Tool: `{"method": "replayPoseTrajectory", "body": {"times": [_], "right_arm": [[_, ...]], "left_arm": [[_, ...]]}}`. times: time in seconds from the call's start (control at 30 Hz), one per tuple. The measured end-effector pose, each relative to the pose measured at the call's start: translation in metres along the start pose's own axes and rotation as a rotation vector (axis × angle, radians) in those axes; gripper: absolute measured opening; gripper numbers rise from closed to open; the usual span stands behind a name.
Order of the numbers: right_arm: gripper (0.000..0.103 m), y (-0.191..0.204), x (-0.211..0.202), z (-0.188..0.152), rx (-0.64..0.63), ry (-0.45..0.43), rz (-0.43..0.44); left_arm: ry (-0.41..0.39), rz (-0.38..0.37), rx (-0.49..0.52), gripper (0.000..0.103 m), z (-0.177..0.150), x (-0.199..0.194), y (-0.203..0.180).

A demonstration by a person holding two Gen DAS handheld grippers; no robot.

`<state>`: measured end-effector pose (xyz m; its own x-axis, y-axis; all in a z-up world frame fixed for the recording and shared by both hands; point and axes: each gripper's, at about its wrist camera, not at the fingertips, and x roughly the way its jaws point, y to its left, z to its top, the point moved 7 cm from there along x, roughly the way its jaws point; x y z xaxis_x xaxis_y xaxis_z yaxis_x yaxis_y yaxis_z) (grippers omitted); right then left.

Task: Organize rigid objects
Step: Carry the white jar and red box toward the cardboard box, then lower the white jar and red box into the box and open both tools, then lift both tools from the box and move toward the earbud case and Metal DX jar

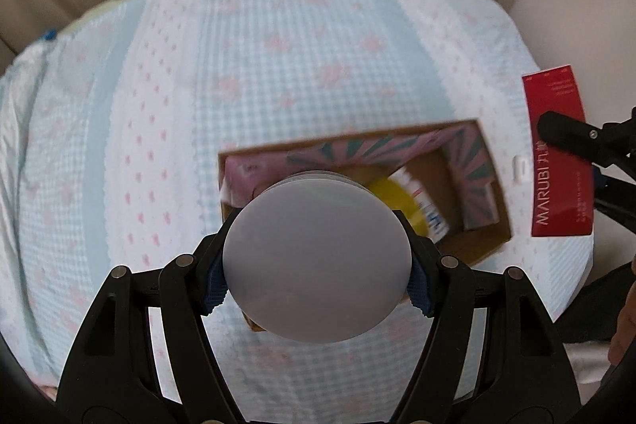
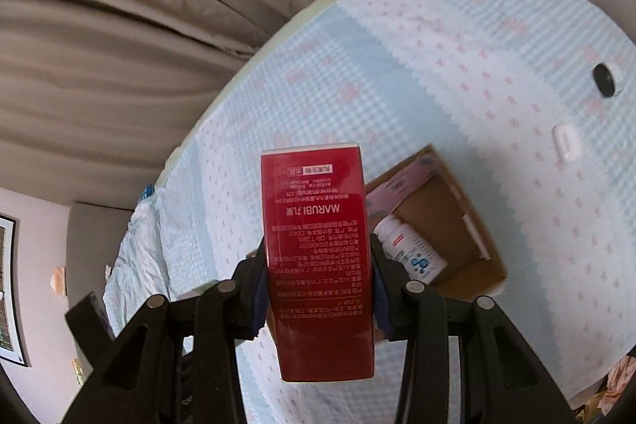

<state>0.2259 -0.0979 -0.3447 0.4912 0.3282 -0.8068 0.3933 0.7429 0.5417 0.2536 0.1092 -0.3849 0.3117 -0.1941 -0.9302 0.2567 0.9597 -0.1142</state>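
Your left hand-held gripper (image 1: 317, 267) is clamped on a round grey-lidded container (image 1: 317, 257), held above the open cardboard box (image 1: 489, 225) on the bed (image 1: 159, 106). Your right hand-held gripper (image 2: 320, 289) grips the red MARUBI carton (image 2: 318, 265), the box just beyond it.

Left gripper (image 1: 318, 265) frame: black plastic, two angled arms per side, cut-out slots in the lower arms.
Left gripper pivots: round silver pins, four across the linkage.
Left gripper pads (image 1: 214, 285): dark blue, textured, ragged lower edge.
Right gripper (image 2: 320, 295) frame: same black plastic linkage, triangular openings in the outer arms.
Right gripper pivots: four round silver pins.
Right gripper pads (image 2: 260, 301): dark blue, on the inner faces of the black fingers.
Right gripper seen from the left wrist: black finger with one small screw, a dark blue part beside it.
Skin: a small patch at the near right edge of the left wrist view.
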Motion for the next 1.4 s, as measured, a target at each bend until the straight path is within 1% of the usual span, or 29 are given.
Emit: {"method": "replayPoseTrajectory", "body": {"times": [0.13,0.27,0.43,0.57,0.67,0.7,0.73,0.77,0.8,0.83,0.87,0.9,0.97,1.03,1.13,1.4], "right_arm": [[0.039,-0.013,0.027,-0.007,-0.033,0.043,-0.061],[0.039,-0.034,0.056,-0.008,-0.085,0.081,-0.134],[0.039,-0.058,0.087,-0.008,-0.161,0.125,-0.213],[0.039,-0.063,0.101,-0.009,-0.225,0.156,-0.248],[0.039,-0.066,0.11,-0.008,-0.265,0.179,-0.269],[0.039,-0.067,0.113,-0.007,-0.278,0.185,-0.279],[0.039,-0.068,0.116,-0.006,-0.286,0.19,-0.287],[0.04,-0.07,0.119,-0.006,-0.288,0.196,-0.292],[0.04,-0.073,0.122,-0.006,-0.285,0.211,-0.291],[0.05,-0.075,0.123,-0.005,-0.278,0.214,-0.281],[0.075,-0.076,0.122,-0.004,-0.272,0.208,-0.274],[0.103,-0.076,0.12,-0.002,-0.271,0.197,-0.271],[0.103,-0.073,0.114,-0.001,-0.278,0.174,-0.257],[0.103,-0.072,0.107,0.0,-0.298,0.152,-0.274],[0.103,-0.068,0.099,-0.002,-0.321,0.128,-0.276],[0.103,-0.058,0.078,-0.012,-0.351,0.119,-0.258]], "left_arm": [[0.046,-0.002,-0.003,0.068,-0.009,0.035,0.012],[0.089,0.004,0.003,0.068,-0.017,0.068,0.018],[0.135,0.012,0.04,0.068,-0.026,0.089,0.013],[0.154,0.035,0.09,0.068,-0.027,0.099,0.009],[0.175,0.054,0.098,0.069,-0.026,0.103,0.008],[0.183,0.055,0.097,0.073,-0.026,0.103,0.007],[0.189,0.049,0.096,0.094,-0.025,0.104,0.005],[0.189,0.042,0.095,0.103,-0.025,0.103,0.003],[0.177,0.036,0.095,0.103,-0.022,0.103,0.002],[0.165,0.035,0.098,0.103,-0.019,0.102,0.0],[0.161,0.037,0.101,0.103,-0.018,0.102,-0.001],[0.159,0.039,0.102,0.103,-0.018,0.101,-0.001],[0.156,0.035,0.093,0.103,-0.017,0.1,-0.001],[0.157,0.034,0.081,0.103,-0.017,0.099,0.0],[0.155,0.043,0.07,0.103,-0.018,0.097,0.003],[0.101,0.052,0.035,0.103,-0.017,0.07,0.003]]}}
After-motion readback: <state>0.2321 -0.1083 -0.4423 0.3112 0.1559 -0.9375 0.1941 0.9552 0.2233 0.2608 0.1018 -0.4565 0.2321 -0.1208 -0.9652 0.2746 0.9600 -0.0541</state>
